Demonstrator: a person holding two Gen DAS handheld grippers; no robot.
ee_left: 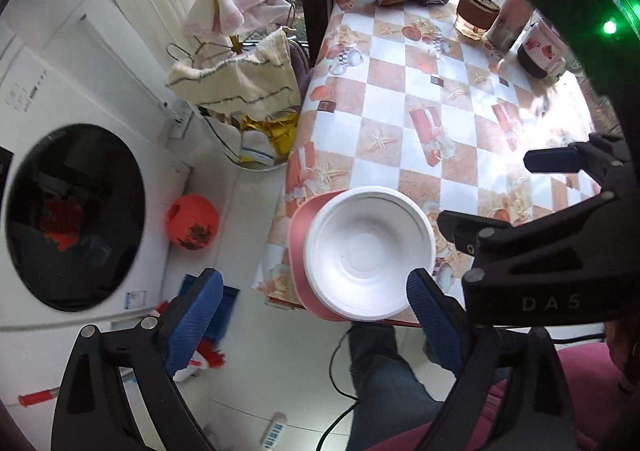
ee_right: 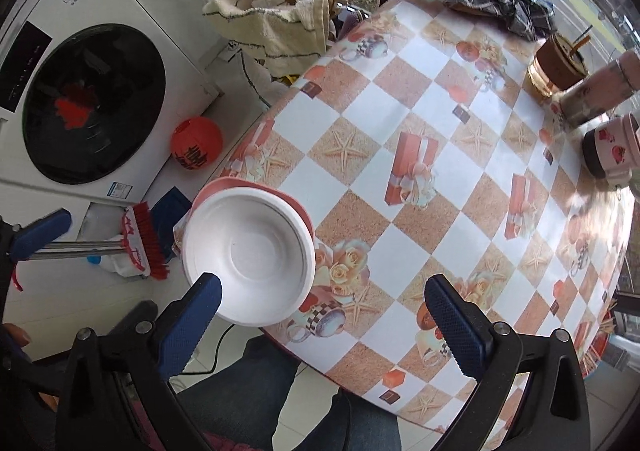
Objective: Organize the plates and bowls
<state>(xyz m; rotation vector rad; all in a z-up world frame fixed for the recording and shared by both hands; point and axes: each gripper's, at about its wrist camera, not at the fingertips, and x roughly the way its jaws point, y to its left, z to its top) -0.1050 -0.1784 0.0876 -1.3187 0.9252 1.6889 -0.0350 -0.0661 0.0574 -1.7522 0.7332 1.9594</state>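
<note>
While upright, mouth up, white bowl [ee_left: 369, 253] nests in pink plate [ee_left: 298, 235].

I can read only the pale letters "DAS" printed on the black body of the right gripper [ee_left: 496, 197]. Print on the washing machine [ee_right: 60, 51] is too small for me to read.

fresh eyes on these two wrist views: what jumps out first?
The white bowl sitting on a pink plate at the near corner of the checkered table, both overhanging the edge. Both claws are open and empty: the left claw frames the bowl from below, the right claw hovers over the near table edge. The washing machine with its dark round door stands on the left.
</note>
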